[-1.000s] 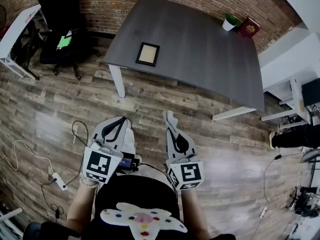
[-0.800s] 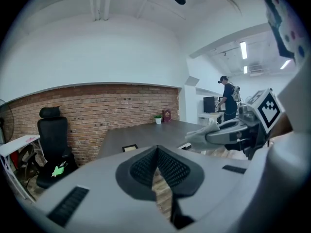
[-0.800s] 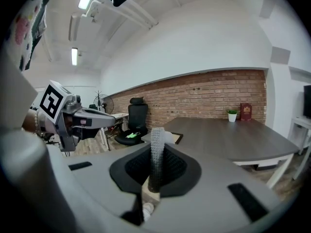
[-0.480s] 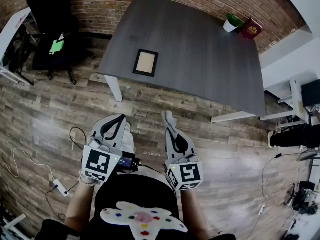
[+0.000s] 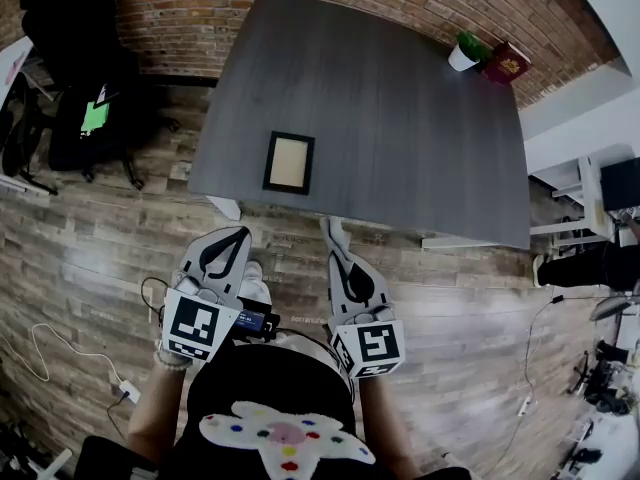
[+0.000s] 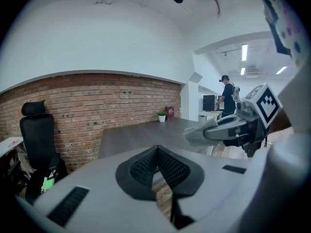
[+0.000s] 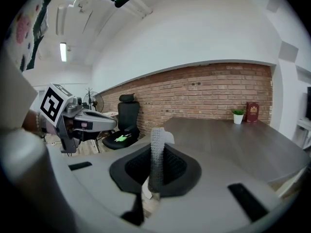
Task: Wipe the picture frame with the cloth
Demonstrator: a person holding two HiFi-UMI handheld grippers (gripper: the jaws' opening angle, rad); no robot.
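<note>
The black picture frame (image 5: 289,163) with a tan inside lies flat near the front left edge of the dark grey table (image 5: 400,98). Both grippers are held low in front of the person's body, short of the table. My left gripper (image 5: 231,240) is shut with nothing between its pads (image 6: 156,153). My right gripper (image 5: 336,236) is shut on a narrow strip of white mesh cloth (image 7: 156,152), which stands up out of the jaws (image 7: 155,168). The frame does not show in either gripper view.
A black office chair (image 5: 85,98) stands left of the table by the brick wall. A small potted plant (image 5: 463,50) and a red book (image 5: 505,62) sit at the table's far right corner. Cables and a power strip (image 5: 125,392) lie on the wooden floor. A white desk (image 5: 590,203) is at the right.
The person has stepped toward the table: the table and frame have come nearer and lower in the head view. Both grippers have stayed shut, in front of the body.
</note>
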